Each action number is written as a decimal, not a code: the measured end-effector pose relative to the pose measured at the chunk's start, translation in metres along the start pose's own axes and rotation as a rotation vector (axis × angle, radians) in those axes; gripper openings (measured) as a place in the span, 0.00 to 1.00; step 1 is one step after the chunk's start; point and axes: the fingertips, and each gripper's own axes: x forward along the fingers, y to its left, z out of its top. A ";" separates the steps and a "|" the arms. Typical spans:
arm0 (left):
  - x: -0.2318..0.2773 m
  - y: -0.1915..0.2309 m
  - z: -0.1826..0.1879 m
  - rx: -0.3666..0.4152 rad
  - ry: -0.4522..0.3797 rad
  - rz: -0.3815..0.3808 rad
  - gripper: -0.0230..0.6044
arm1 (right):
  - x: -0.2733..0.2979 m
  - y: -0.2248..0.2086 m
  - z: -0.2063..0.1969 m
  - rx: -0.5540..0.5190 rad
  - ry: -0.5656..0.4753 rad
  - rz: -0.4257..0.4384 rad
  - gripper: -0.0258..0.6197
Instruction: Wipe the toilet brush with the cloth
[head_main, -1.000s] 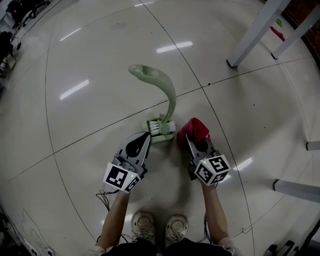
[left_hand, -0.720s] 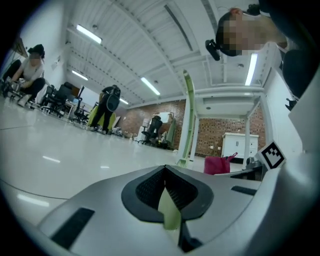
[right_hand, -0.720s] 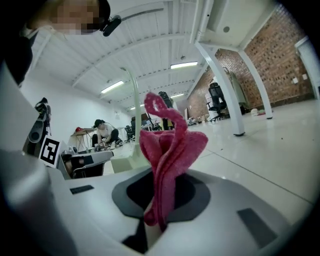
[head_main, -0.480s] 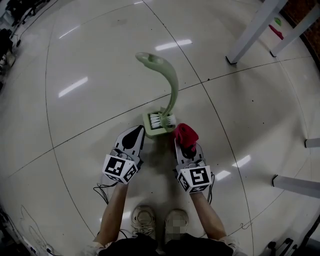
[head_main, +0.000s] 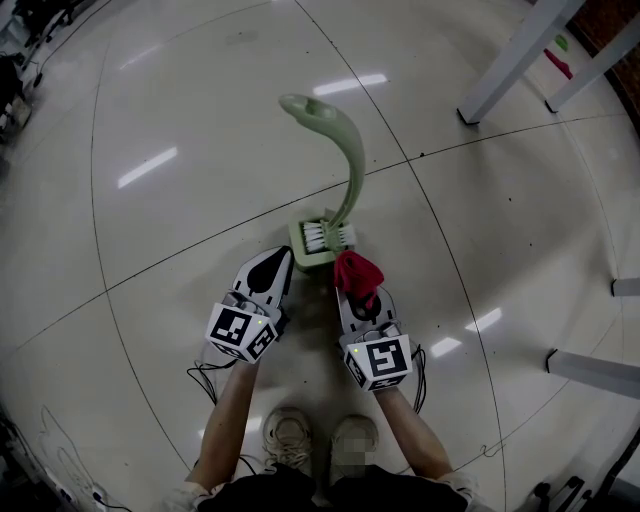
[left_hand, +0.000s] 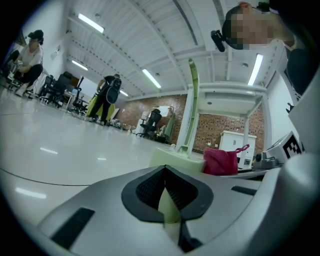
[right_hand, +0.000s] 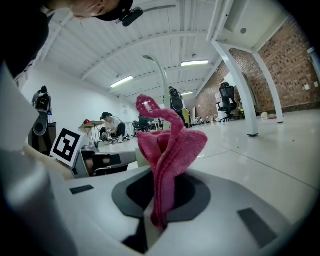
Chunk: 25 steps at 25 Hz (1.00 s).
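Starting at the feet: two shoes (head_main: 310, 440) are planted on the floor (head_main: 180, 110), and both arms reach forward and low.

The left gripper (head_main: 281, 259) is clamped tight with nothing between its jaws. Its nose sits just left of the pale green holder (head_main: 305, 258). Whether it is touching, no view shows.

On the right, the right gripper (head_main: 352, 292) has its jaws pinched hard on the red cloth (right_hand: 167, 150). A fat bunch of cloth stands up past the tips, with a loop flopping over the top. That bunch is just beside the holder's near right corner.

The toilet brush (head_main: 347, 170) stands upright in that holder, just ahead of both tools. Its bristles are down and its curved handle (head_main: 312, 108) arches up and away. Well beyond it, white table legs (head_main: 505, 65) stand at the far right.

This looks like the approach, with the wiping yet to begin. To do it well:
- Lead with the loose bunch, not the hard jaw tips.
- Press the bunch onto the stem low down and follow the curve upward in one smooth stroke.
- Keep the pinch firm so the cloth doesn't pull free.
- The stand looks light and top-heavy, so the shut left tool should brace the holder's edge first. Otherwise a sideways push could tip the whole thing over.
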 end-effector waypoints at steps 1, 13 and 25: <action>0.000 0.000 0.000 -0.003 0.000 -0.002 0.04 | 0.001 0.005 -0.001 -0.003 0.002 0.007 0.09; 0.000 0.000 0.001 -0.004 -0.013 -0.031 0.04 | 0.022 0.077 0.001 -0.061 0.043 0.205 0.09; -0.006 -0.002 0.022 0.080 -0.007 -0.211 0.33 | 0.009 0.031 -0.007 -0.054 0.091 0.092 0.09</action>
